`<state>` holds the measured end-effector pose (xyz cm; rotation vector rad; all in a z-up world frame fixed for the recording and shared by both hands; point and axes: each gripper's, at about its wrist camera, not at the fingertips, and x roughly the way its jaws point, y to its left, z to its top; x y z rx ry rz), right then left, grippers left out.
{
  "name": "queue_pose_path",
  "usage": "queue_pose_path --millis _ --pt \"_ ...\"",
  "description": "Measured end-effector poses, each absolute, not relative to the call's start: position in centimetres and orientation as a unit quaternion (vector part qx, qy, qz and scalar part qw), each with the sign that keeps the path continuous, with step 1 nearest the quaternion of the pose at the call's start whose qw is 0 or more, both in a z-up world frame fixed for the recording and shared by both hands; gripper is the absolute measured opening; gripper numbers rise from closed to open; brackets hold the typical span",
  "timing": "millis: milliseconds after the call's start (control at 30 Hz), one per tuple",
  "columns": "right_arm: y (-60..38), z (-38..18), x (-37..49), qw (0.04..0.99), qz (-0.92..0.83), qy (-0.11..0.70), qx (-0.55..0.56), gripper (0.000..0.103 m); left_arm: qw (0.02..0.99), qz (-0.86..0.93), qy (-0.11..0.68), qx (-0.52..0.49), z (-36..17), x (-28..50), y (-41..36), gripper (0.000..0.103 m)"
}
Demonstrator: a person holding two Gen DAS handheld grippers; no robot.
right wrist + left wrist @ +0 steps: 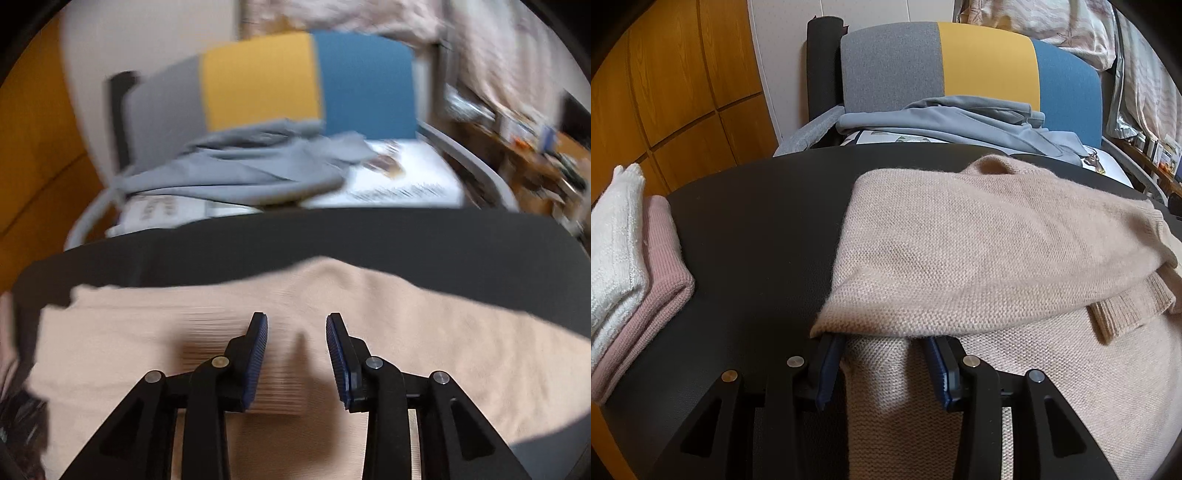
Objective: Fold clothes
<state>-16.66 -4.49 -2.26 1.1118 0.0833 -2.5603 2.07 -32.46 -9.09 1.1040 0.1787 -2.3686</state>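
Left wrist view: we see a dark desk (757,221) with wooden cupboard doors (665,81) on the left wall and one chair (960,66) behind it, its back banded grey, yellow and blue. One grey-blue garment (960,118) lies heaped on the chair seat. On the desk we count three knits: one beige sweater (979,240) spread on the right half, and a stack of two folded pieces at the left edge, a white one (613,236) atop a pink one (661,258). The left gripper (882,347) has its jaws about halfway apart, tips tucked under a folded-over flap of the sweater, with a ridge of beige knit between them; whether the pads press it we cannot tell. In the blurred right wrist view the right gripper (296,328) hangs over the beige sweater (443,350), jaws parted, nothing between them
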Motion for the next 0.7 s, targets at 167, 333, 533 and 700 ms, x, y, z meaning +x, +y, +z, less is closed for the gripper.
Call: queue_pose_path --millis 167,333,533,700 --pt "-9.2 -3.6 -15.6 0.250 -0.876 0.085 0.403 0.034 0.258 -0.874 0.070 0.407 -9.0 2.1 -32.3 0.043" --pt "-10.0 -7.0 -16.0 0.244 -0.856 0.095 0.446 0.034 0.260 -0.873 0.069 0.407 -9.0 2.2 -32.2 0.043" --pt "-9.7 -7.8 -14.6 0.241 -0.876 0.104 0.405 0.037 0.253 -0.868 0.092 0.417 -7.9 3.3 -32.3 0.040" --pt "-9.5 -7.8 -14.6 0.243 -0.881 0.093 0.396 0.037 0.288 -0.877 0.088 0.375 -5.1 5.7 -31.1 0.040"
